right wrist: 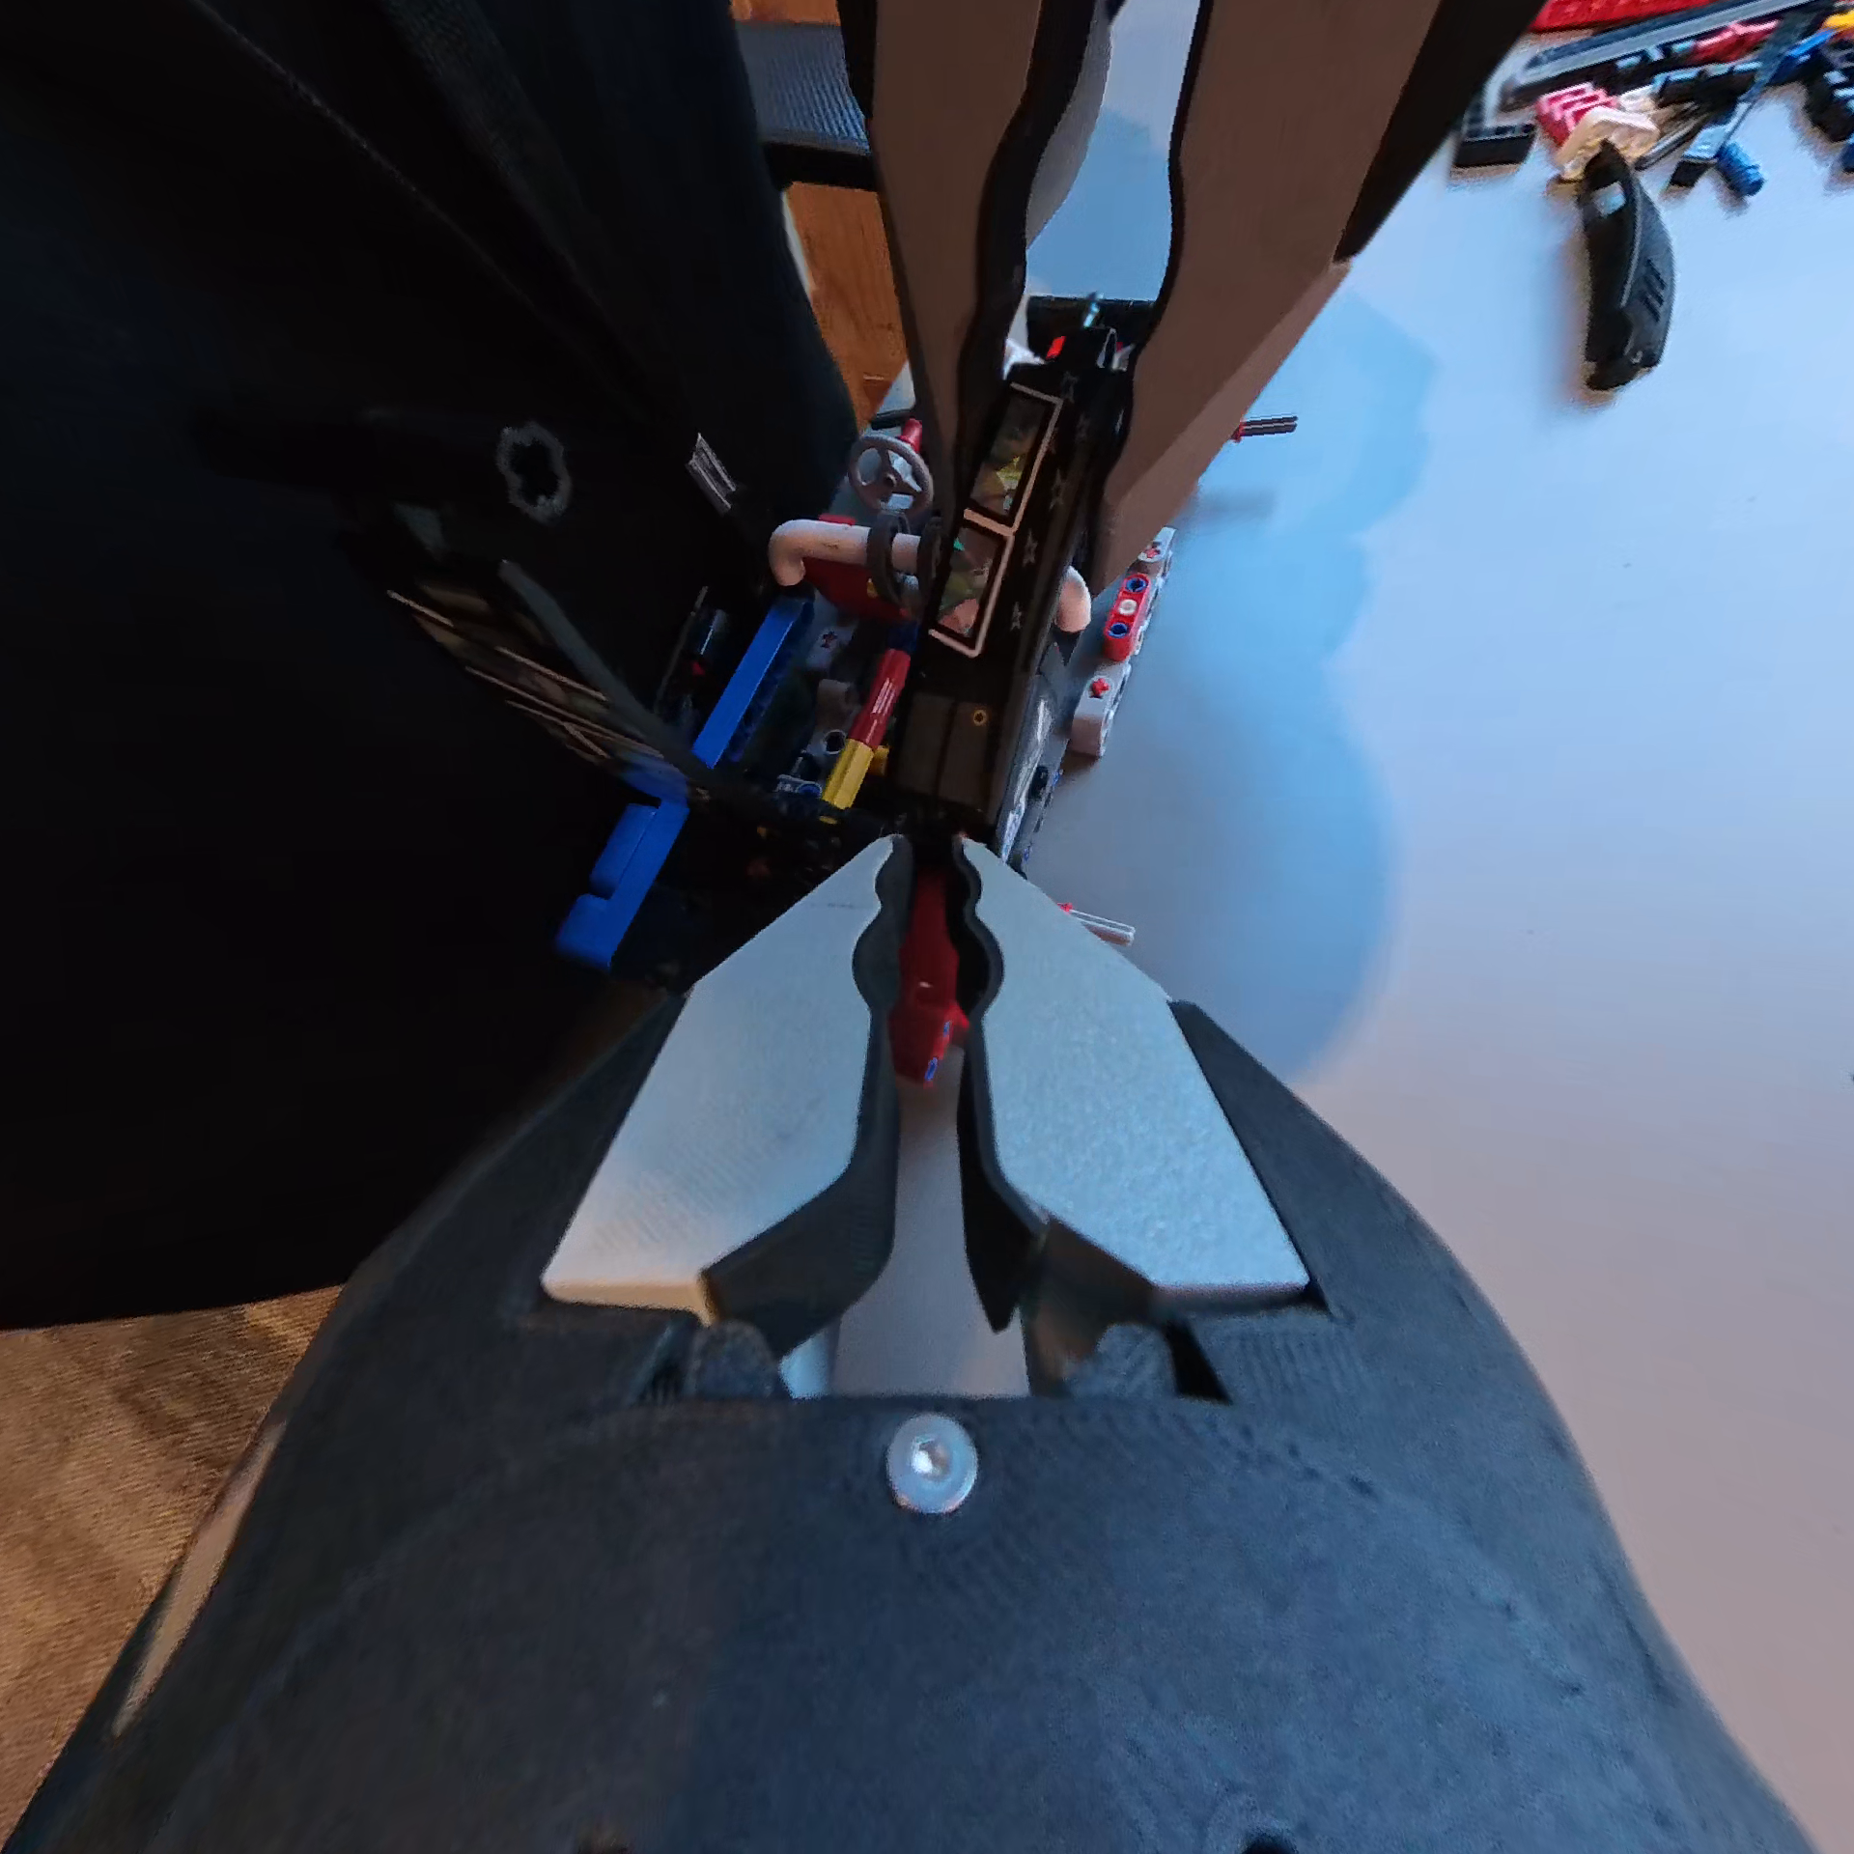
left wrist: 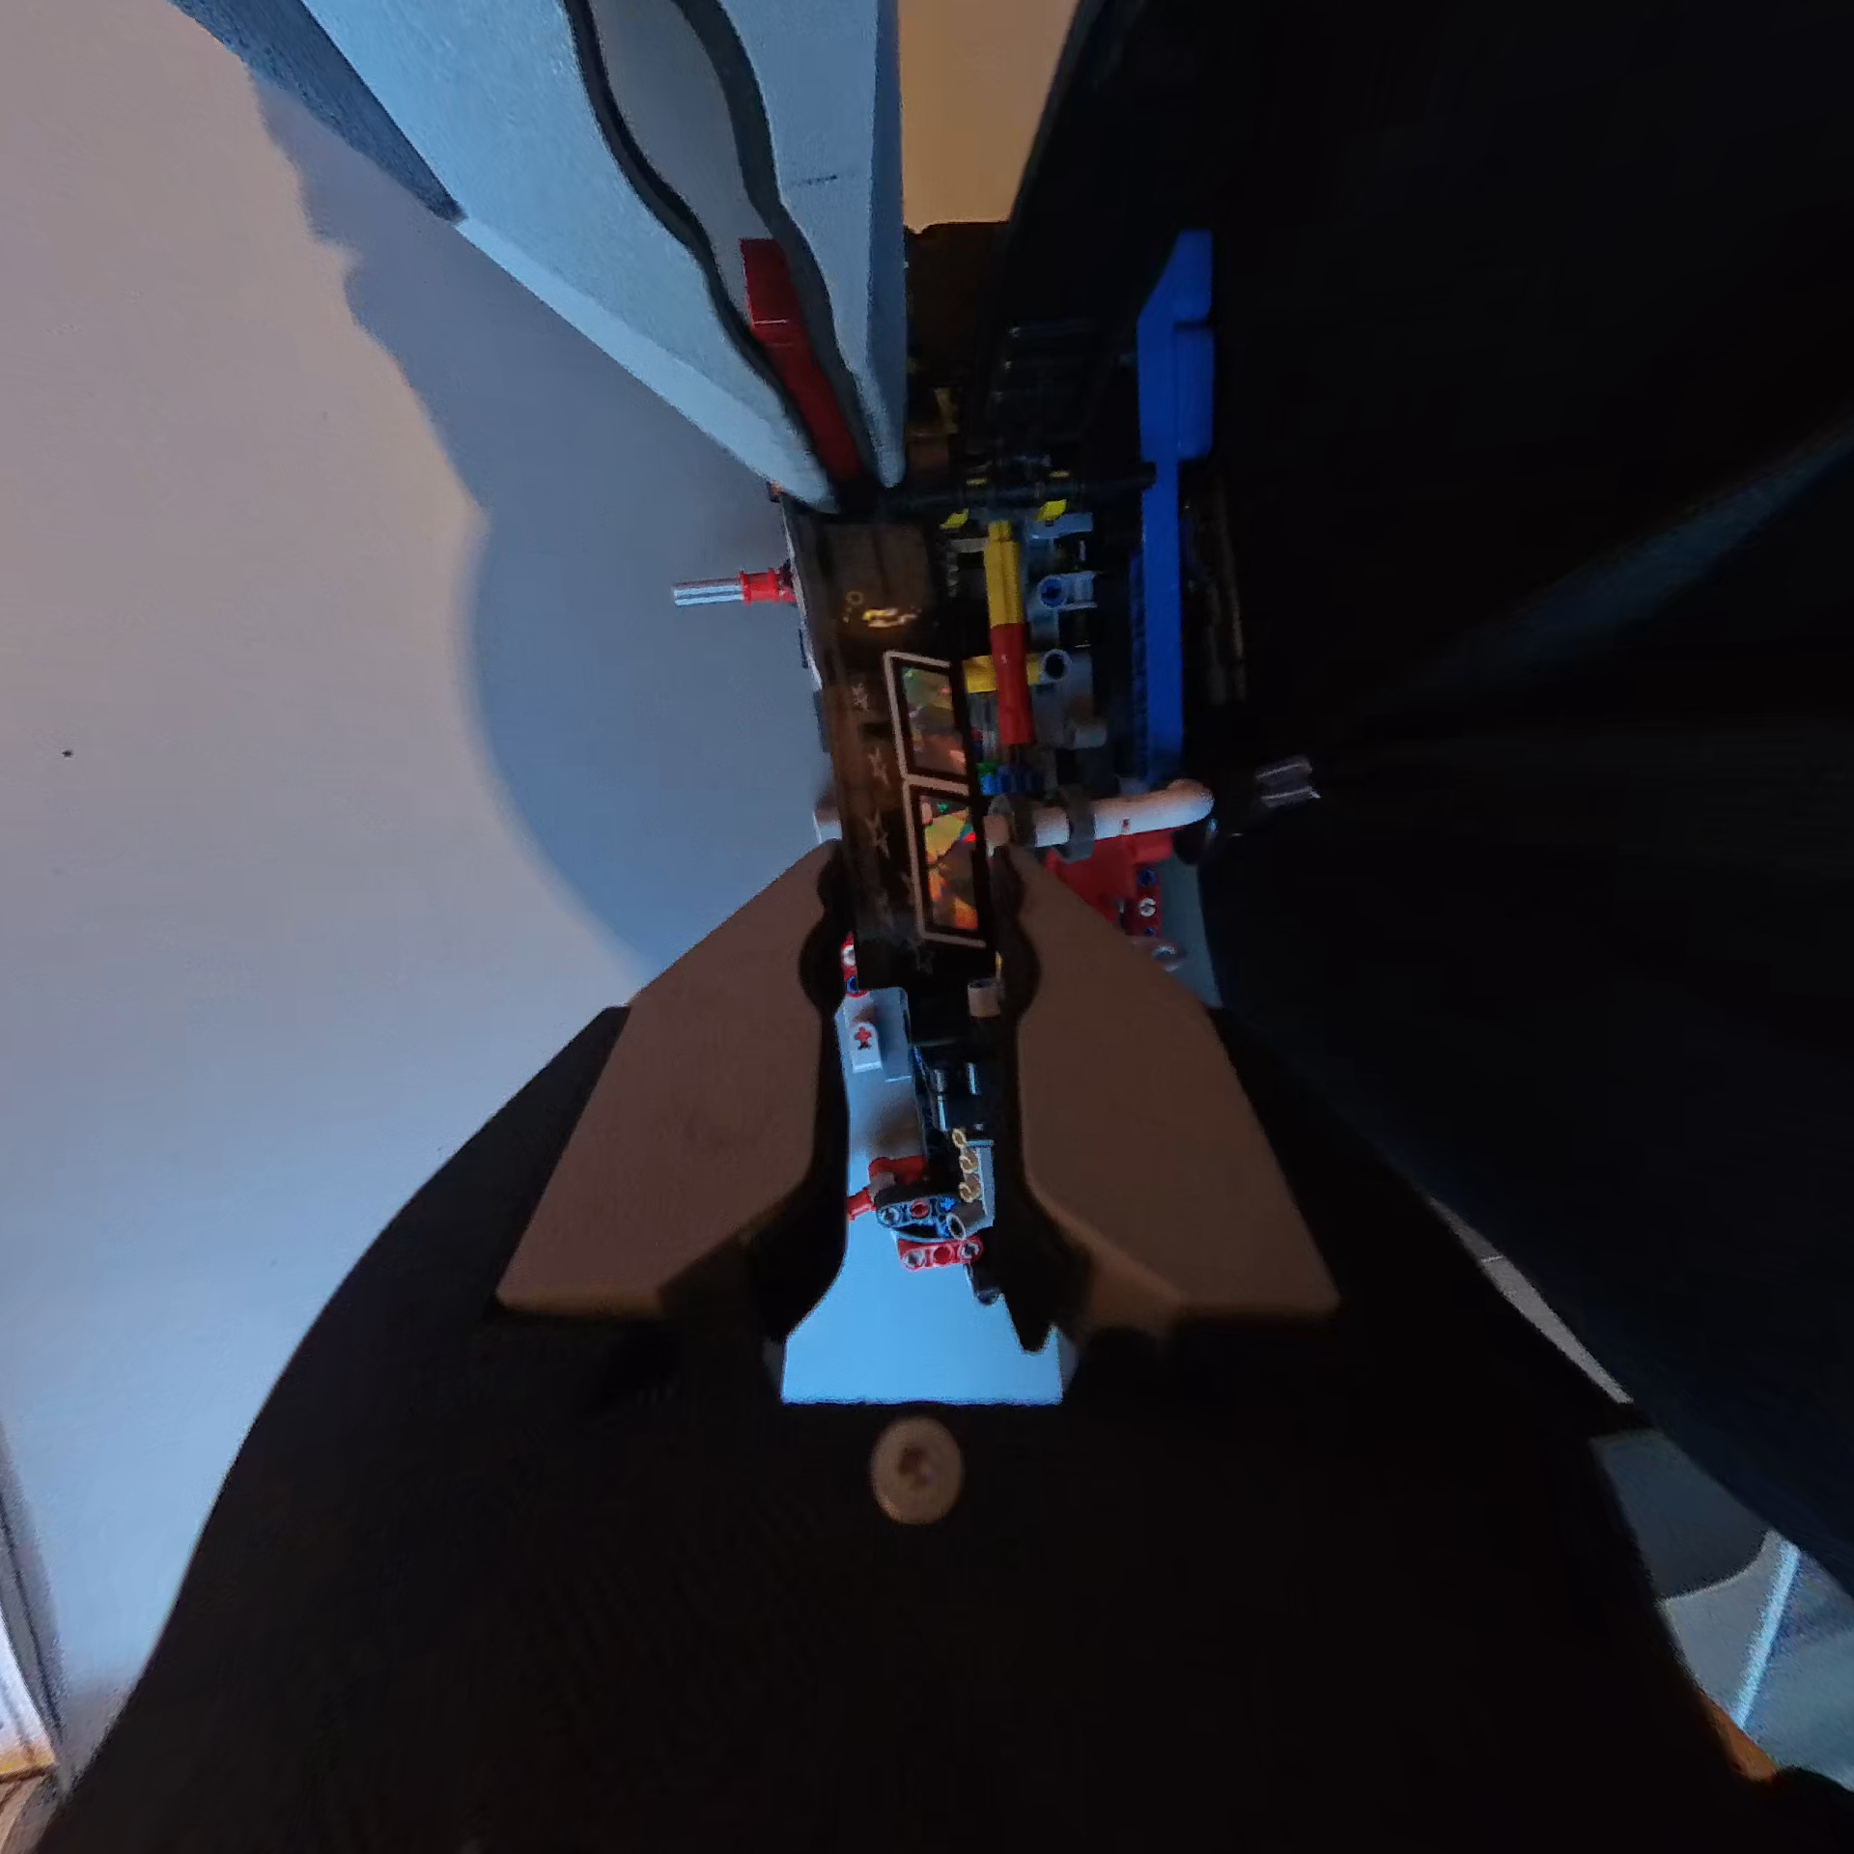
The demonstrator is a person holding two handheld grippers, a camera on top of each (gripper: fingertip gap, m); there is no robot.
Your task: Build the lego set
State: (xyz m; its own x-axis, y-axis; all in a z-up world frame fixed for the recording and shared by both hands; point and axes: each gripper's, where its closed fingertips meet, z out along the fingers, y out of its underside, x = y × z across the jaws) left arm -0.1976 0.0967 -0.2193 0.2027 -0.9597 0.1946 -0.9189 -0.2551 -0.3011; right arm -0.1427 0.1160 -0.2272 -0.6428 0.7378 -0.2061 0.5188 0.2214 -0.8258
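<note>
Pinching the black panel [left wrist: 918, 803] mid-frame with my left gripper [left wrist: 918, 883], right gripper [right wrist: 928, 863] clamps the red beam [right wrist: 928, 983]; I should press squarely.

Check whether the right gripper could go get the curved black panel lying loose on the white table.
Probably not yet: the right gripper is shut on a red beam at the model, though the table toward the curved black panel looks clear.

L tongs [left wrist: 915, 883] clamped on black lego model [left wrist: 908, 793], R tongs [left wrist: 853, 441] opposite.
</note>
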